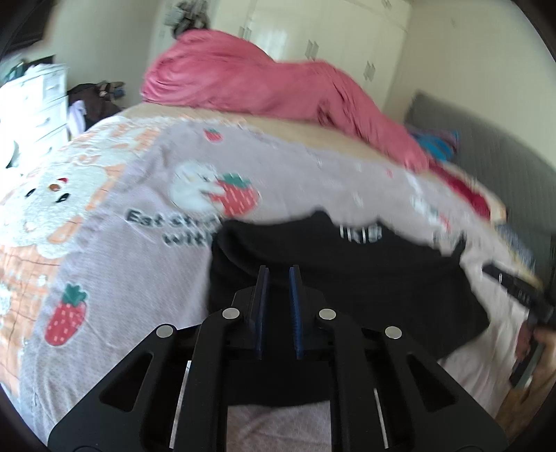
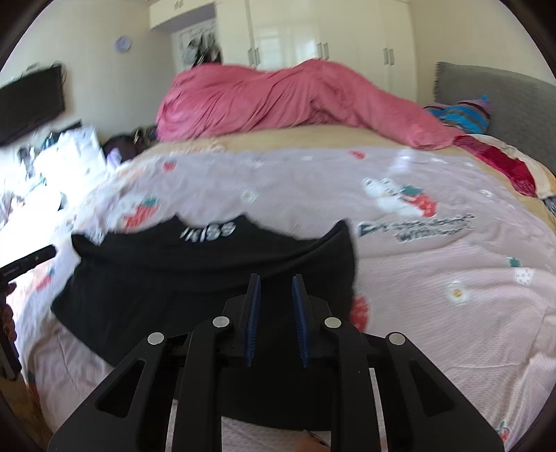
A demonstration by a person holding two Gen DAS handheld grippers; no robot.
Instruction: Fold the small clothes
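A: Where's the garment rn?

B: Black garment [image 1: 347, 278] lies spread on the bedspread [image 1: 121, 243], near the front edge of the bed. White lettering [image 1: 359, 233] at its far edge, blurred, looks like "kiss" in the right wrist view [image 2: 208, 231].

A: Left gripper?

B: Left gripper [image 1: 279, 271] is over the garment's near-left part, jaws apart w/ a gap between the blue pads, nothing in them. Can't tell if the tips touch the cloth.

A: And the right one?

B: Right gripper [image 2: 276, 280] same deal: jaws released, gap between the pads, black cloth showing through the gap. It's over the garment's right side, near the right corner [image 2: 342, 229] that sticks up a bit.

A: Can each cam see the other gripper?

B: Yep. Right gripper shows at the right edge of the left wrist view [image 1: 521, 292], left one at the left edge of the right wrist view [image 2: 27, 260]. Both just beside the garment's outer edges, blurred.

A: Rest of the bed?

B: Bedspread is pinkish w/ strawberry + bear prints. Pink duvet [image 2: 295, 101] heaped at the far side, striped blue pillow [image 2: 462, 114] beside a grey headboard [image 2: 504, 101]. White wardrobe [image 2: 312, 31] behind, dark screen [image 2: 27, 104] on the left wall.
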